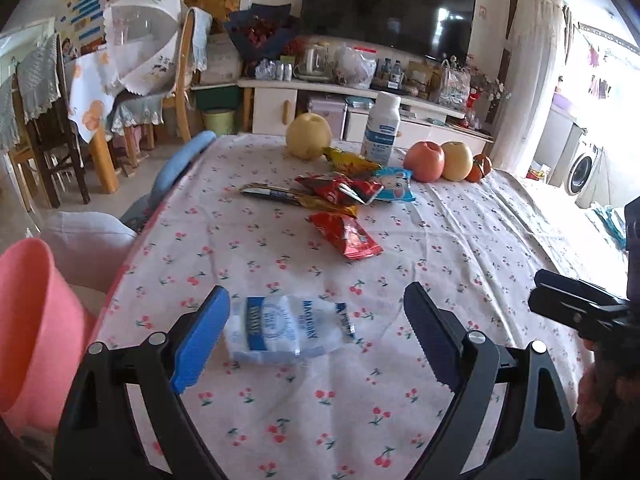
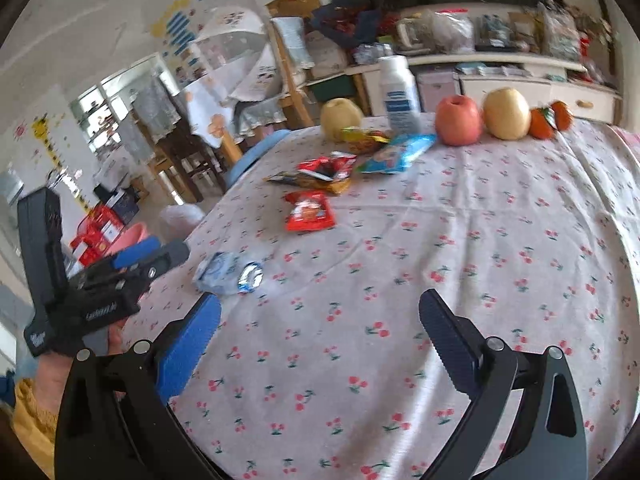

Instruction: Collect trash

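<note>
Nearest the left gripper point(image 1: 316, 332), a crumpled clear plastic wrapper with blue-and-white print point(image 1: 286, 330) is seen lying flat on the cherry-print tablecloth point(image 1: 460, 240). It sits between the spread fingers, close to the blue finger point(image 1: 200, 340), not yet touched as far as can be judged. The right gripper point(image 2: 320, 336) is held spread as well, over bare cloth, with nothing between its fingers; the wrapper lies ahead and left of it.

Step in hand, as judged: first pickup, left side lined up on the clear wrapper. Next move calls for a small push forward and down, then closing on the thin film without pinching the cloth under it. A drop-off is likely meant at the pink plastic bin point(image 1: 36, 328), seen off the table's left edge.

Further out, near mid-table, a red foil snack packet point(image 1: 346, 238) lies alone. Behind it a cluster is counted: one more crumpled red packet point(image 1: 340, 190), one dark flat wrapper with gold edge point(image 1: 276, 194), one yellow-red packet point(image 1: 350, 162), one light-blue cartoon-print packet point(image 1: 394, 186). That gives six trash pieces in all, though overlap in the cluster makes the count approximate.

At the far edge, not trash by the look: one white plastic bottle point(image 1: 382, 128), two pale yellow pears point(image 1: 308, 136), one red apple point(image 1: 424, 160), two small oranges point(image 2: 550, 120).
</note>
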